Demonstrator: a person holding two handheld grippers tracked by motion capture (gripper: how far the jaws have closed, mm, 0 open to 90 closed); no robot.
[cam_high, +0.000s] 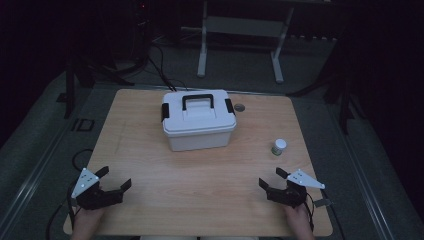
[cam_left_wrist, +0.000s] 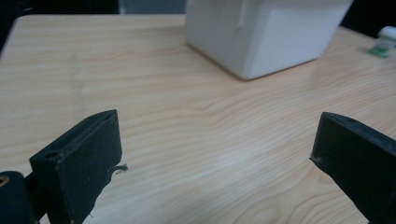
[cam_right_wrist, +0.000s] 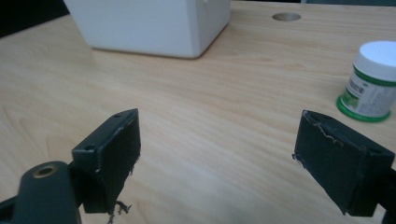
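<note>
A light wooden worktop (cam_high: 200, 200) is seen from the high view, with a tool held at each near corner. The left tool (cam_high: 116, 181) is gripped by a hand (cam_high: 86, 222) at the bottom edge; its jaws are spread wide with only bare wood between them. The right tool (cam_high: 272, 179) is held by the other hand (cam_high: 299, 220), and its jaws are likewise parted and hold nothing. A grey three-cornered plate is carried on top of each tool.

A white plastic storage box (cam_high: 198, 120) with a black handle (cam_high: 198, 101) and black side latches is set well ahead of both tools, roughly midway between them, with its lid closed. In the left gripper view the left tool (cam_left_wrist: 215, 144) is released, and the box (cam_left_wrist: 266, 35) stands ahead of it, slightly toward its right jaw. In the right gripper view the right tool (cam_right_wrist: 217, 140) is released, and the box (cam_right_wrist: 149, 25) lies ahead, toward its left jaw.

A small jar (cam_high: 279, 146) with a white cap and green label stands upright just ahead of the right tool, apart from it. In the right gripper view the jar (cam_right_wrist: 371, 84) is seen just beyond the right jaw, not touching it. A round hole (cam_high: 239, 107) in the worktop lies beside the far right corner of the box.
</note>
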